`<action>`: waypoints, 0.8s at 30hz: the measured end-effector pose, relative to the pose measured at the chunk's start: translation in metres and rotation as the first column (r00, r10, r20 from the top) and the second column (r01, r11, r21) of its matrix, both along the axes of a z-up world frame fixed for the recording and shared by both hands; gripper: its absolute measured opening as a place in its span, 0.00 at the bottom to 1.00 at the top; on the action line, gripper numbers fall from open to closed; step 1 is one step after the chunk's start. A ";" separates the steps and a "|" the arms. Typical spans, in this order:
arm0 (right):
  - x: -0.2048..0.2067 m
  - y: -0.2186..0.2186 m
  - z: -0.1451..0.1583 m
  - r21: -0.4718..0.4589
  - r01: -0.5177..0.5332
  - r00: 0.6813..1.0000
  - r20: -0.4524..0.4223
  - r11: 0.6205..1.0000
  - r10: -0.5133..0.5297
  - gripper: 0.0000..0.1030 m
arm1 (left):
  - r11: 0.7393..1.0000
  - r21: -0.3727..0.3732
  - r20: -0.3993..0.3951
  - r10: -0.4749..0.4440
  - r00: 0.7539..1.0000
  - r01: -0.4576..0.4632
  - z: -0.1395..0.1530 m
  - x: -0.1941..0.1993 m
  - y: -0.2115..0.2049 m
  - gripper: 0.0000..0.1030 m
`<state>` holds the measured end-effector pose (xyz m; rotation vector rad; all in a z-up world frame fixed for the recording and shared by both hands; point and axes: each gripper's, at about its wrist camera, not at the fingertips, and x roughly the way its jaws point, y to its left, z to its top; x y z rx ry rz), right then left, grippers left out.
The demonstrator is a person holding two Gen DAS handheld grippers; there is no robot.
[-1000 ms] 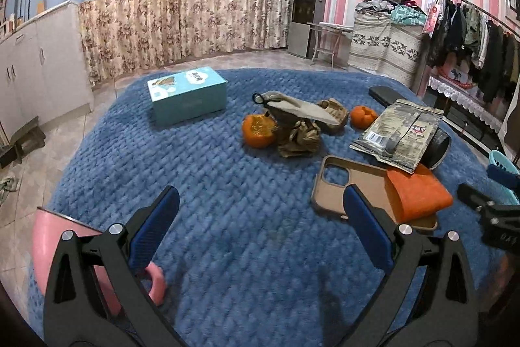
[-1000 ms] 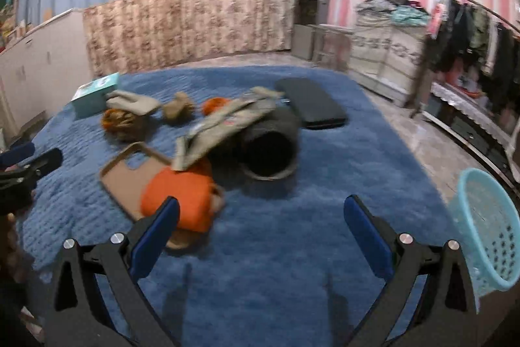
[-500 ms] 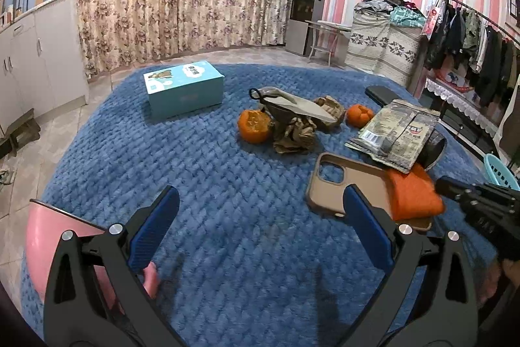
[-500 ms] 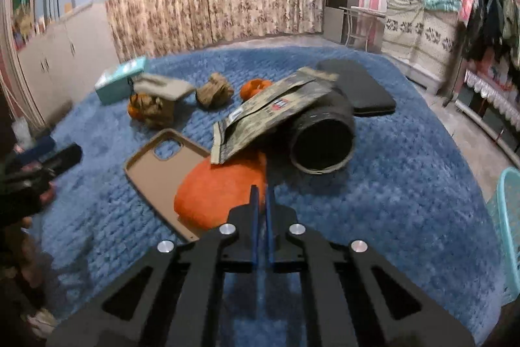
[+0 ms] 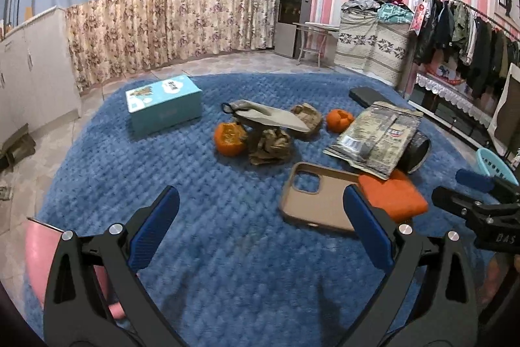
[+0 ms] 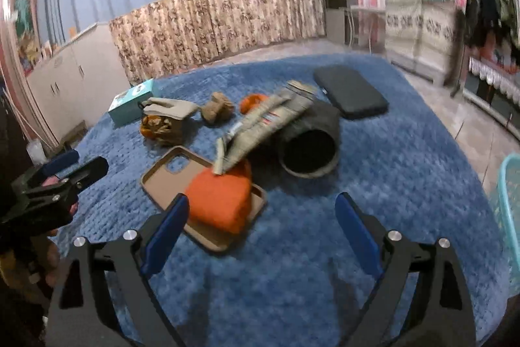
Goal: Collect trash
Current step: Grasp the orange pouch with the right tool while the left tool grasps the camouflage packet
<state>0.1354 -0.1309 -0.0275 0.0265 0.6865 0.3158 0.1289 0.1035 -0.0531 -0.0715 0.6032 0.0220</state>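
Observation:
On the blue blanket (image 5: 201,184) lie two orange peels (image 5: 229,139) (image 5: 339,119), crumpled brown paper (image 5: 270,145), a second brown wad (image 5: 307,116), a grey pouch (image 5: 269,116) and a printed foil wrapper (image 5: 377,135) leaning on a dark cylinder (image 6: 308,152). A teal basket (image 6: 507,217) stands at the right edge. My left gripper (image 5: 260,223) is open and empty above the blanket, near a tan phone case (image 5: 315,200). My right gripper (image 6: 260,226) is open and empty, just before an orange cloth (image 6: 221,200) lying on the case.
A teal box (image 5: 162,103) sits at the far left of the blanket, a black pad (image 6: 351,93) at the far right. A pink object (image 5: 42,252) lies at the near left. A cabinet, curtain, clothes rack and stacked bedding ring the blanket.
My right gripper was shut half a second ago and is open now, still empty. My left gripper stayed open and edged forward.

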 end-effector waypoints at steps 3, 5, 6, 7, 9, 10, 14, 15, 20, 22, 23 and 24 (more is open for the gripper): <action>0.005 0.025 -0.001 -0.080 0.008 1.000 0.005 0.997 -0.008 0.87 | 1.000 0.003 0.001 0.017 1.000 -0.017 0.000 -0.003 0.011 0.95; 0.014 0.038 -0.008 -0.085 0.000 1.000 -0.024 0.996 -0.002 0.87 | 1.000 0.000 -0.003 0.027 1.000 -0.027 0.000 -0.006 0.018 0.95; 0.019 0.043 -0.013 -0.088 -0.001 0.999 -0.044 0.996 -0.003 0.85 | 0.999 -0.001 -0.006 0.034 0.999 -0.034 -0.001 -0.008 0.021 0.95; 0.023 0.048 -0.019 -0.097 -0.004 0.998 -0.065 0.995 -0.003 0.85 | 0.999 0.000 -0.009 0.039 0.999 -0.039 -0.001 -0.009 0.024 0.95; 0.025 0.054 -0.029 -0.122 -0.011 0.996 -0.088 0.993 0.000 0.73 | 0.999 0.000 -0.013 0.049 0.999 -0.049 -0.002 -0.011 0.029 0.95; 0.026 0.058 -0.035 -0.148 -0.013 0.996 -0.094 0.989 -0.001 0.67 | 0.998 -0.002 -0.014 0.055 0.998 -0.055 -0.002 -0.012 0.031 0.95; 0.023 0.045 -0.033 -0.125 0.005 0.998 -0.067 0.992 -0.014 0.45 | 0.998 -0.020 -0.022 0.067 0.998 -0.067 -0.002 -0.010 0.036 0.95; 0.023 0.039 -0.032 -0.101 -0.003 0.997 -0.072 0.995 -0.004 0.41 | 0.997 -0.028 -0.024 0.067 0.997 -0.068 -0.002 -0.009 0.035 0.95; 0.014 0.004 -0.023 -0.046 -0.008 0.998 -0.065 0.999 0.005 0.35 | 0.999 -0.027 -0.019 0.022 1.000 -0.022 0.000 -0.004 0.014 0.95; 0.008 -0.012 -0.020 -0.038 0.002 0.998 -0.055 0.999 -0.004 0.22 | 1.000 -0.020 -0.017 -0.004 1.000 0.004 0.001 -0.001 0.002 0.95; 0.007 -0.020 -0.019 -0.030 0.007 0.998 -0.057 1.000 -0.009 0.19 | 1.000 -0.014 -0.017 -0.023 1.000 0.023 0.001 0.002 -0.007 0.95; 0.005 -0.031 -0.018 -0.010 0.015 0.998 -0.063 1.000 -0.015 0.19 | 0.999 -0.011 -0.020 -0.034 0.999 0.034 0.001 0.003 -0.013 0.95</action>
